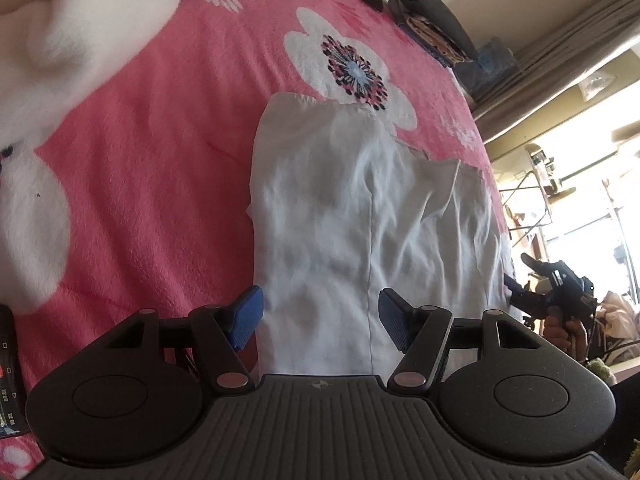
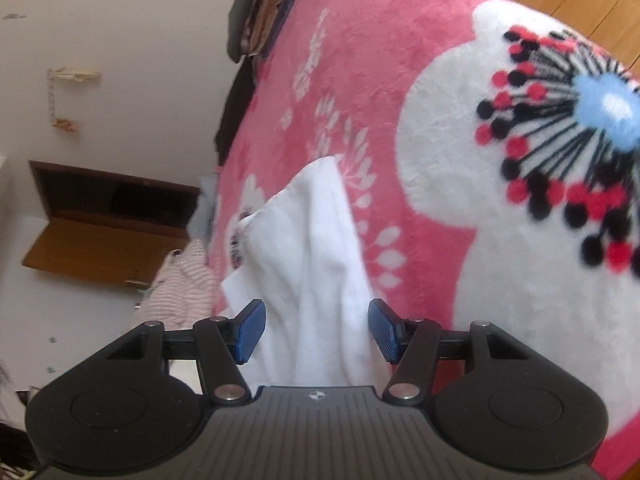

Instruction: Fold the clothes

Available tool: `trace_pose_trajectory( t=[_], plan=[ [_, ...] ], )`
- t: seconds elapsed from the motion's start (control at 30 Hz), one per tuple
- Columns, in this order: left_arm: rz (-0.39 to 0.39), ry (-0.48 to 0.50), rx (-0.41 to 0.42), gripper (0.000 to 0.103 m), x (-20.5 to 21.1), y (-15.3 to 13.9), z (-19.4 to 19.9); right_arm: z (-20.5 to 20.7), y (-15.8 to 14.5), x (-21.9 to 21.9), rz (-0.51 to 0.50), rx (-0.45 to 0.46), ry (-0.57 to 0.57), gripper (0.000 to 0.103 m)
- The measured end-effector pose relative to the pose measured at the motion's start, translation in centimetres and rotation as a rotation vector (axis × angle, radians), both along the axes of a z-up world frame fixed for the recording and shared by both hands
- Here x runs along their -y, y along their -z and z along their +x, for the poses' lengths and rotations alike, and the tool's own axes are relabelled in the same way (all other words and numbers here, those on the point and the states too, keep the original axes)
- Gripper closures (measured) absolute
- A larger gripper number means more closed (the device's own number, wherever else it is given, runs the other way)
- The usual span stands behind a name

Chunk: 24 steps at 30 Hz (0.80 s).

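White garment [image 1: 360, 220] lies between both grippers' spread fingers [image 1: 248, 316].

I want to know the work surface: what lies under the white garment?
The white garment lies on a pink flowered blanket, which shows all around it. The blanket directly beneath is covered; anything else under it cannot be seen.

Both wrist fisheyes look forward along their blue pads, close above the pink floral blanket [image 1: 168, 128]. Both share the white garment [image 1: 360, 220] at 12 o'clock; the left view catches the right gripper [image 1: 516, 284] at 3 o'clock.
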<state>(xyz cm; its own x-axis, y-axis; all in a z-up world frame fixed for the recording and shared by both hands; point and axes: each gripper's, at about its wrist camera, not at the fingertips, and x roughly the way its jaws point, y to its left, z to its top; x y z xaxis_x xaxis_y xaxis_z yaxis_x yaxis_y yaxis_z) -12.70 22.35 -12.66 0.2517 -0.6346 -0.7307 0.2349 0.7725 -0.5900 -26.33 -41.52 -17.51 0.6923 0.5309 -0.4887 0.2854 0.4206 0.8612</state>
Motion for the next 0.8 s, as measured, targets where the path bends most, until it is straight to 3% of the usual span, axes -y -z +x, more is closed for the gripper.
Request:
trace_pose_trajectory(
  t=[0.37, 0.57, 0.7, 0.77, 0.8],
  plan=[
    [0.023, 0.04, 0.013, 0.039, 0.0, -0.3, -0.8, 0.1, 0.5, -0.6, 0.052, -0.011, -0.112, 0.043],
    [0.035, 0.071, 0.022, 0.039, -0.1, -0.5, -1.3, -1.4, 0.7, -0.3, 0.063, -0.031, -0.118, 0.045],
    [0.05, 0.111, 0.035, 0.039, -0.1, -0.8, -2.1, -1.5, 0.7, -1.3, 0.021, -0.056, -0.21, 0.053],
    [0.056, 0.139, 0.041, 0.039, -0.1, -0.9, -2.6, -1.7, 0.7, -1.6, 0.002, -0.072, -0.234, 0.064],
    [0.058, 0.156, 0.044, 0.039, 0.0, -1.0, -2.9, -1.9, 0.8, -1.7, -0.001, -0.073, -0.243, 0.074]
  ],
)
